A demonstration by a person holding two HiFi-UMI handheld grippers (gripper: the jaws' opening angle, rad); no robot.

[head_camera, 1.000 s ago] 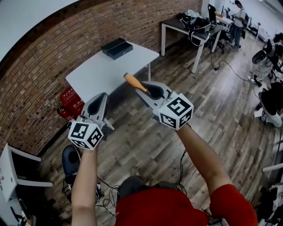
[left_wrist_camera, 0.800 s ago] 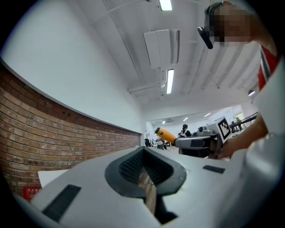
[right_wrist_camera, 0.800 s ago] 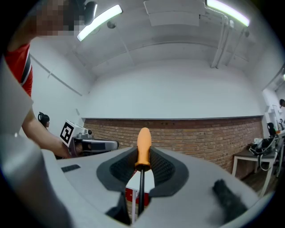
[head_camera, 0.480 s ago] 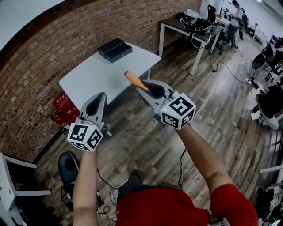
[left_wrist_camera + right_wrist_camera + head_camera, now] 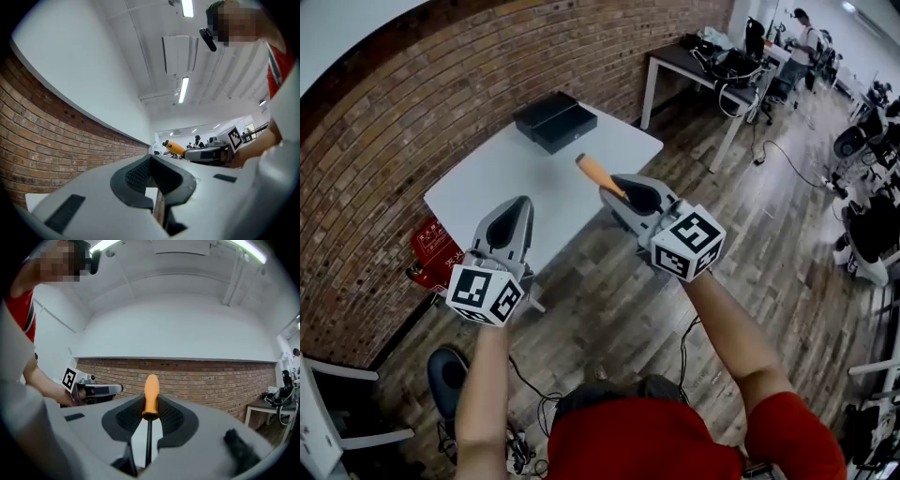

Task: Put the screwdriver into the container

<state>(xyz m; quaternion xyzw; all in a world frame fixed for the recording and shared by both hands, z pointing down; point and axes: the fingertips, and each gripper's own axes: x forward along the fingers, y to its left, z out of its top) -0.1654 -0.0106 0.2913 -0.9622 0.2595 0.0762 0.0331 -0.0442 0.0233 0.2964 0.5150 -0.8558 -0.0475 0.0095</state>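
Observation:
The screwdriver's orange handle [image 5: 596,172] sticks out past my right gripper [image 5: 623,190], which is shut on it over the near edge of the white table [image 5: 506,183]. In the right gripper view the handle [image 5: 151,395] points up and the dark shaft [image 5: 148,439] runs down between the pads. The container, a black open box [image 5: 555,121], sits at the table's far corner, well beyond both grippers. My left gripper [image 5: 512,225] hangs shut and empty over the table's front left edge. The left gripper view shows its jaws [image 5: 152,174] together and the orange handle [image 5: 174,148] off to the right.
A brick wall [image 5: 412,112] runs behind the table, with red fire extinguishers [image 5: 431,251] at its foot. A dark chair [image 5: 445,370] stands at lower left. Cluttered desks [image 5: 712,66], a person [image 5: 806,33] and cables on the wooden floor lie to the right.
The table and black box have drawn nearer and shifted right in view. Both grippers now hang over the table's near edge, the right one still holding the screwdriver.

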